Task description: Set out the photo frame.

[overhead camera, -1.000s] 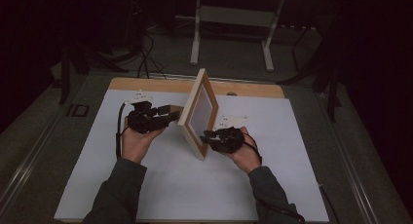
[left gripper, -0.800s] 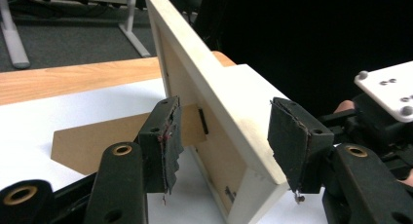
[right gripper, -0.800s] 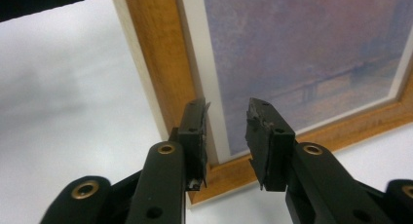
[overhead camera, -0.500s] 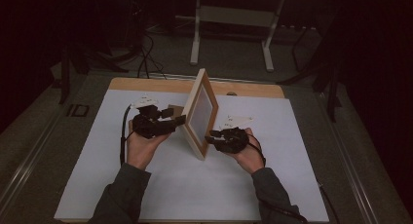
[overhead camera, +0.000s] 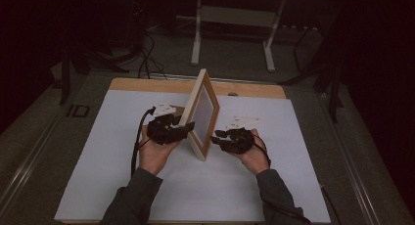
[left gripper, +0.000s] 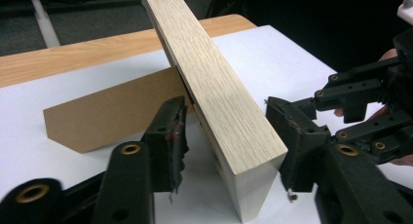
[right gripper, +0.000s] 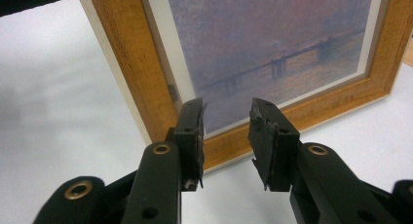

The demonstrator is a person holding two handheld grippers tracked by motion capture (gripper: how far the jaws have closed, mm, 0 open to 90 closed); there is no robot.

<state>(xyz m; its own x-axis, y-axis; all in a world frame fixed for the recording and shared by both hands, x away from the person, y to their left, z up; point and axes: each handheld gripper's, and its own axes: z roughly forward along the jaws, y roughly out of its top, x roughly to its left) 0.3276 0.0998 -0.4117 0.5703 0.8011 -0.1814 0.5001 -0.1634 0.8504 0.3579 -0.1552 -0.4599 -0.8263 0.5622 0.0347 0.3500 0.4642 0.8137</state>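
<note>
Standing-up work is in hand: the picture frame (overhead camera: 201, 115) stands mid-picture on the white tabletop (overhead camera: 98, 186), the left tool (left gripper: 229, 136) has been closing around its wooden edge without pressing, the right tool (right gripper: 226, 131) is half open holding nothing, and next comes a gentle let-go.

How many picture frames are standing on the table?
1. The wooden picture frame stands upright near the middle of the white table, between the left tongs and the right tongs. Nothing suggests a hidden second one.
</note>
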